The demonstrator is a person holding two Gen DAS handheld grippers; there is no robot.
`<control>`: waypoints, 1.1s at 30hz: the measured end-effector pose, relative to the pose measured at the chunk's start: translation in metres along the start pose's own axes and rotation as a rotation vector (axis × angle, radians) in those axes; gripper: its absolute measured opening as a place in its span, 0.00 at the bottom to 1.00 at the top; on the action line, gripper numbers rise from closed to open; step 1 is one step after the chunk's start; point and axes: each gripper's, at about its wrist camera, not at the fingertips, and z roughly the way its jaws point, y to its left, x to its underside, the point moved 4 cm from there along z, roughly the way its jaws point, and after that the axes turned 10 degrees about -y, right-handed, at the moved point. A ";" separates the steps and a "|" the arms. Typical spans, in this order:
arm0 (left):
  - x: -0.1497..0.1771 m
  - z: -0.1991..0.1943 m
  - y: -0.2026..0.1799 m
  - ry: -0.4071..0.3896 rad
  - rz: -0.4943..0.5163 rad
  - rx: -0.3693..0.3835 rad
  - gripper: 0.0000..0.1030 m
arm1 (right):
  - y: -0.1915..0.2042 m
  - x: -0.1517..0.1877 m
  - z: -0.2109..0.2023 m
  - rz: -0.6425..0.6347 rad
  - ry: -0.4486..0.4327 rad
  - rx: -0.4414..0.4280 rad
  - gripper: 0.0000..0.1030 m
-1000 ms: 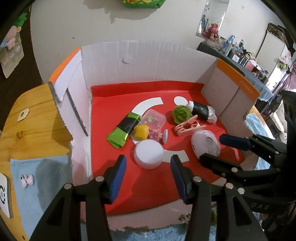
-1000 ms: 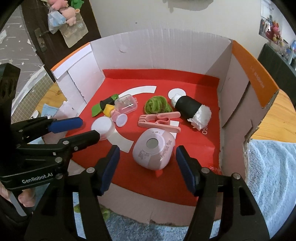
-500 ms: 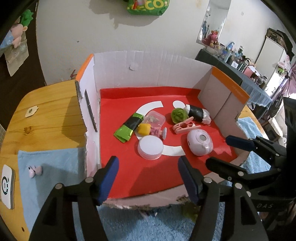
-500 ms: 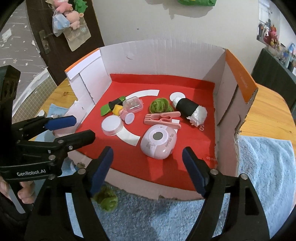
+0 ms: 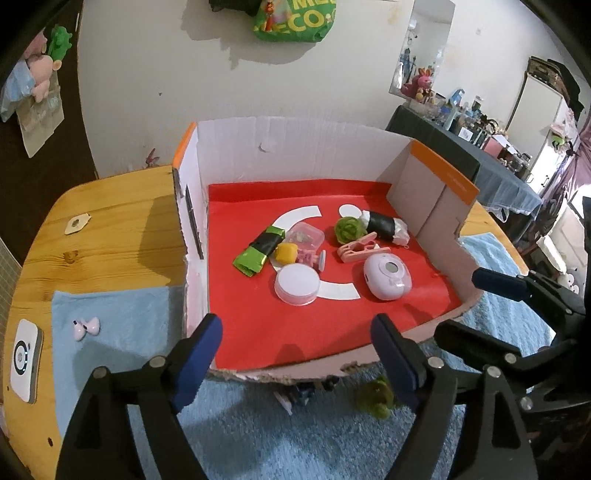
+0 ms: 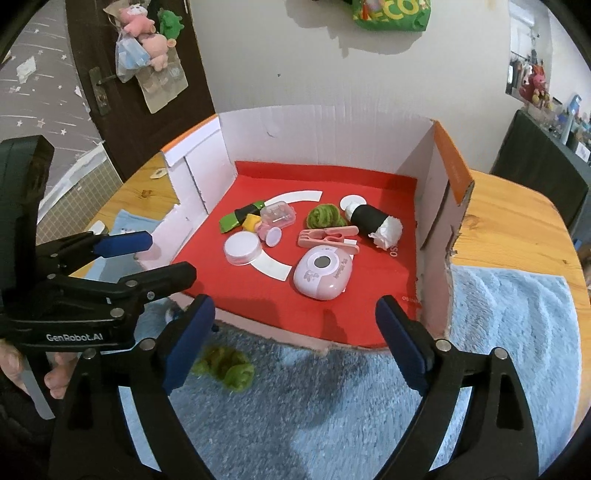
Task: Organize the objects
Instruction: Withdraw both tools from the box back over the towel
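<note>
A: What lay in the cardboard box [image 5: 295,147]?

B: On its red liner [image 6: 258,295], frame centre: a pink oval device [image 6: 324,272] nearest the open front edge; a pink clip [image 6: 328,236] just behind it; a green yarn ball [image 6: 325,216]; a black roll with white ends [image 6: 375,221] at right. Left group: a white round lid [image 6: 242,248], a clear small case [image 6: 277,215], a yellow piece [image 6: 252,222], a green-and-black packet [image 6: 236,218].

A: Grippers?

B: Left gripper [image 5: 295,354], lower centre of its view: jaws had just been opening, wide apart, nothing between them. Right gripper [image 6: 295,338]: likewise, spread and empty. Both stood in front of the box's open edge.

A: Surroundings?

B: Blue towel [image 6: 332,406] under both grippers, with a second green yarn clump [image 6: 227,367] on it, outside the box. Wooden table [image 5: 110,229]. At far left, a small pink item [image 5: 86,326] and a white square device [image 5: 24,360]. Green bag [image 6: 391,14] on the wall above.

A: Obstructions?

B: The box's side walls flanked the contents; the front lay open.
</note>
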 end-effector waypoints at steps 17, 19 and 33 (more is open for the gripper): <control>0.013 -0.028 -0.006 -0.033 0.011 -0.017 0.91 | 0.015 0.015 -0.033 -0.013 -0.045 -0.006 0.89; 0.016 -0.030 -0.007 -0.034 0.013 -0.017 0.91 | 0.016 0.017 -0.035 -0.012 -0.049 -0.008 0.89; 0.038 -0.037 -0.003 -0.024 0.015 -0.019 0.90 | 0.025 0.042 -0.029 -0.023 -0.015 -0.021 0.89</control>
